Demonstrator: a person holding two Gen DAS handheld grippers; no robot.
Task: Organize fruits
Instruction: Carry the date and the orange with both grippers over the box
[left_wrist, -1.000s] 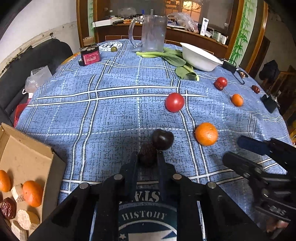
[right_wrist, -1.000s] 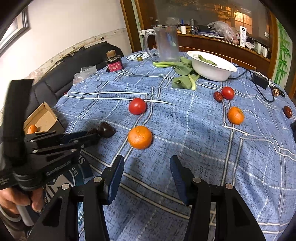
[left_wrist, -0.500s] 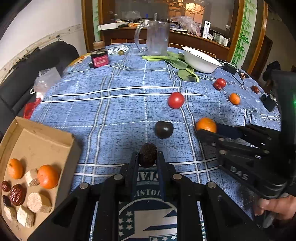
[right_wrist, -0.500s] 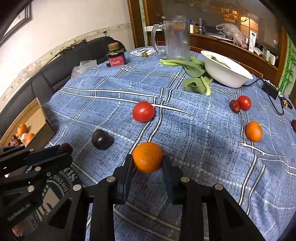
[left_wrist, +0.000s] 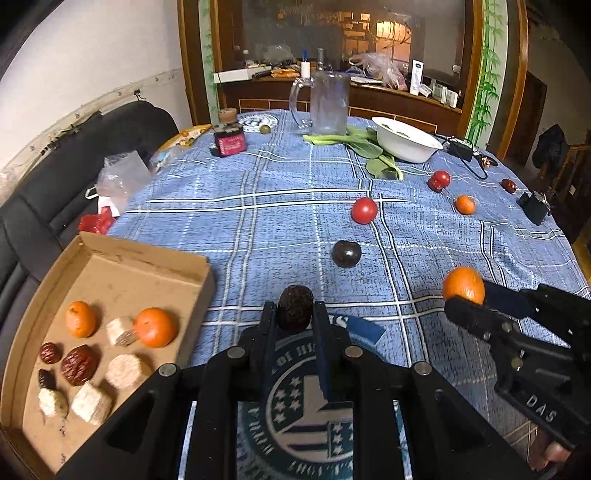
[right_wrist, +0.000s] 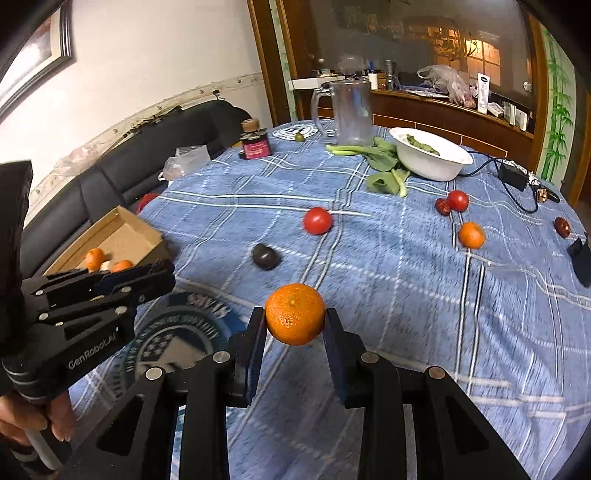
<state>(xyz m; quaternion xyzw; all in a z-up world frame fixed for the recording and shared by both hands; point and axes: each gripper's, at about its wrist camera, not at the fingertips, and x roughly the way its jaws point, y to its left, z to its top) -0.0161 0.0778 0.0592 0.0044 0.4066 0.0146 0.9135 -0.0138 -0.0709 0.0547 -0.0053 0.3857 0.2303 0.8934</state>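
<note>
My left tool (left_wrist: 295, 317) is clamped tight on a dark, wrinkled date (left_wrist: 295, 308), pinched right at the fingertips and lifted clear of the blue checked tabletop (left_wrist: 258, 221), and my right tool (right_wrist: 295, 325) has a round orange (right_wrist: 294, 314) squeezed between its two pads, also up off the cloth. Both loads ride at the very ends of the fingers, so that is my worry: the orange is smooth and wide for the pads, and I judge a quick swing toward the box could roll it out of the grip; the date is small and could twist free if I jolt it. The cardboard box (left_wrist: 147, 254) sits at the tabletop's left edge, already holding two oranges, some dates and pale chunks, so a careless drop could also knock those about or bounce off its wall. The tools are near each other, too, and crossing paths on the way over could bump one fruit loose. The date stands with its long axis roughly up along the fingers, tip poking above them; the orange is near enough a ball, its stem dimple facing up toward my camera. Beyond lie a dark plum (left_wrist: 346, 253), a tomato (left_wrist: 364, 210) and a small orange (left_wrist: 465, 204), all waiting.
</note>
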